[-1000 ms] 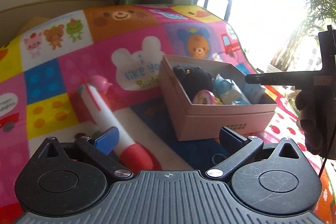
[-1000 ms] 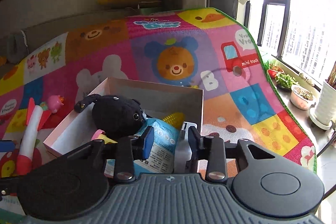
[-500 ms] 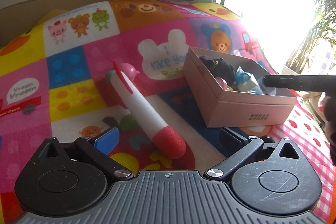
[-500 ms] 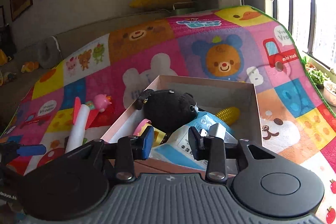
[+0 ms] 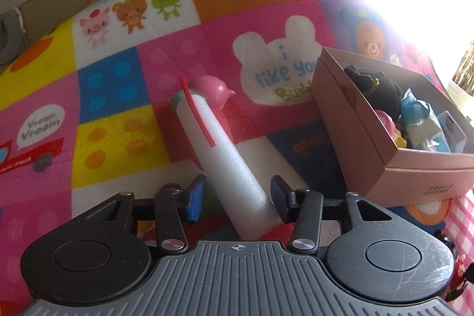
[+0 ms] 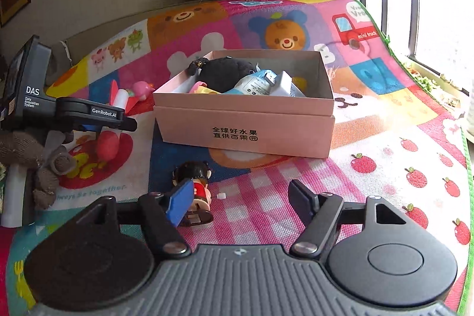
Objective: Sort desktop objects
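Note:
A white foam rocket (image 5: pixel 220 156) with a red fin and red tip lies on the play mat. My left gripper (image 5: pixel 235 194) is open, its jaws on either side of the rocket's lower body, not closed on it. A pink cardboard box (image 6: pixel 246 120) holds a black plush (image 6: pixel 225 71), a blue packet (image 6: pixel 254 83) and other small items; it also shows in the left wrist view (image 5: pixel 370 135). My right gripper (image 6: pixel 240 202) is open and empty, low in front of the box. A small doll figure (image 6: pixel 197 188) in red stands by its left finger.
A pink pig toy (image 5: pixel 214 89) lies at the rocket's far end. The colourful mat (image 6: pixel 400 168) covers the surface, its green edge at the right by a window sill. My left gripper's body (image 6: pixel 74 111) and hand show at the left of the right wrist view.
My left gripper has moved in over the rocket, so its jaws now straddle it. My right gripper has pulled back from above the box and opened wider.

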`<state>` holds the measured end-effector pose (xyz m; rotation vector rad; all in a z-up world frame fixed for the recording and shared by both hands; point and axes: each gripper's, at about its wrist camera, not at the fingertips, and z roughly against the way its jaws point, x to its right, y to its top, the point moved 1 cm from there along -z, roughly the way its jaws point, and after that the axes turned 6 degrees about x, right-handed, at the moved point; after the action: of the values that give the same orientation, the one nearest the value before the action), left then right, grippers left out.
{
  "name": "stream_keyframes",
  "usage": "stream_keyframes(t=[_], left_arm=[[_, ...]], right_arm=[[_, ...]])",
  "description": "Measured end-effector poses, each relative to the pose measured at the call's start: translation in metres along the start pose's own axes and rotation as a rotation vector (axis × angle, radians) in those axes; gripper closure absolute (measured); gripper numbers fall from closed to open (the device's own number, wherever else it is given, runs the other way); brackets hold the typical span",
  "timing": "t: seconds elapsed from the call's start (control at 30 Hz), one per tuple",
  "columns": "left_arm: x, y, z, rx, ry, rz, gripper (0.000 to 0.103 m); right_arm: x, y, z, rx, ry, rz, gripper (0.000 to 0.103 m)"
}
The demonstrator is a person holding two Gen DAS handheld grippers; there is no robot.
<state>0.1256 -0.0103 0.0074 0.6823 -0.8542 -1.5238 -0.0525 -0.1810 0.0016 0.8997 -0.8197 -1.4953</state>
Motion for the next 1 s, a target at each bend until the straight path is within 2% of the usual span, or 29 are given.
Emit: stream_keyframes(t=[0.13, 0.37, 0.5, 0.6, 0.63, 0.83, 0.9, 0.93, 0.97, 1.0], left_arm=[[0.007, -0.008, 0.026, -0.001, -0.039, -0.070, 0.071], [0.031, -0.039, 0.109, 0.000, -0.232, -0.211, 0.070], [0.032, -0.057, 0.130, -0.024, -0.249, -0.208, 0.068], [0.026, -0.069, 0.131, -0.044, -0.211, -0.191, 0.054], [0.025, -0.072, 0.130, -0.052, -0.204, -0.178, 0.053], [0.018, -0.082, 0.135, -0.060, -0.223, -0.125, 0.037], [0.019, -0.082, 0.139, -0.049, -0.233, -0.130, 0.035], [0.020, -0.082, 0.141, -0.042, -0.238, -0.134, 0.032], [0.022, -0.081, 0.143, -0.032, -0.241, -0.141, 0.030], [0.023, -0.080, 0.144, -0.020, -0.243, -0.149, 0.025]], right_arm=[[-0.001, -0.002, 0.003, 0.018, 0.000, 0.008, 0.028], [0.006, -0.005, 0.017, 0.045, -0.017, -0.025, 0.019], [0.006, -0.007, 0.027, 0.040, -0.018, -0.018, 0.017], [0.002, -0.008, 0.033, 0.044, -0.003, -0.009, 0.016], [-0.001, -0.008, 0.035, 0.046, 0.003, 0.000, 0.016], [-0.023, 0.004, 0.029, 0.049, 0.045, 0.087, 0.016], [-0.031, 0.011, 0.016, 0.034, 0.042, 0.117, 0.023], [-0.034, 0.014, 0.007, 0.012, 0.048, 0.129, 0.033], [-0.036, 0.017, -0.002, -0.018, 0.058, 0.129, 0.039], [-0.037, 0.018, -0.011, -0.046, 0.065, 0.119, 0.039]])
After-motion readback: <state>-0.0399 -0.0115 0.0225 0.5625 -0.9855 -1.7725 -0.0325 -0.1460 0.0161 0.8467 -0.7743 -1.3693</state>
